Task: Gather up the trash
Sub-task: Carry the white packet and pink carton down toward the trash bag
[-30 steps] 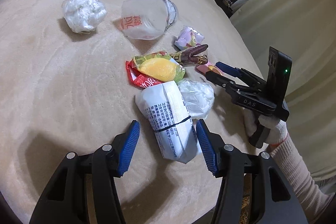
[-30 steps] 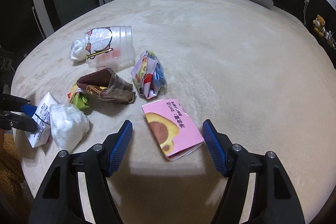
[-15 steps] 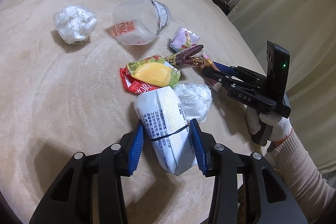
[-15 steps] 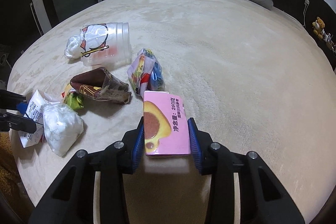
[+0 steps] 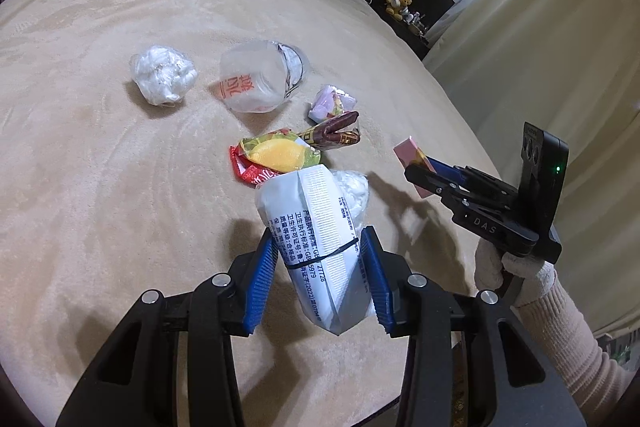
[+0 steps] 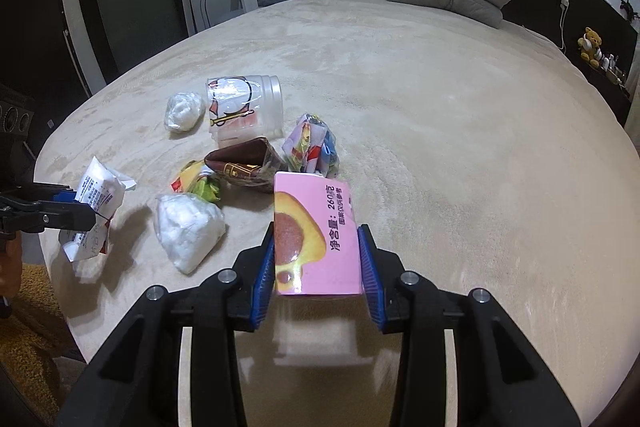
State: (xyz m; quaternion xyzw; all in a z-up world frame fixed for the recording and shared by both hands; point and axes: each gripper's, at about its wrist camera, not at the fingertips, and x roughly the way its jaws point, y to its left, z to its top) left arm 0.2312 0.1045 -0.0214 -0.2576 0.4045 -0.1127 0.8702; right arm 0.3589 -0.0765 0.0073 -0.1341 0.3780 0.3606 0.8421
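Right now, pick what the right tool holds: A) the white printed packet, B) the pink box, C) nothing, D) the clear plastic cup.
B: the right tool is shut on the pink box, lifted off the bed; the left tool has the white printed packet.

Lighting's pretty soft overall, warm and a bit dim, brightest along the curtain top. Stuff throws short dark shadows onto the bed cover, and the pink box casts a blurry one below itself. Heavy fisheye bending, black vignette in the corners. The centre stays sharp, slight glare on the plastic cup.
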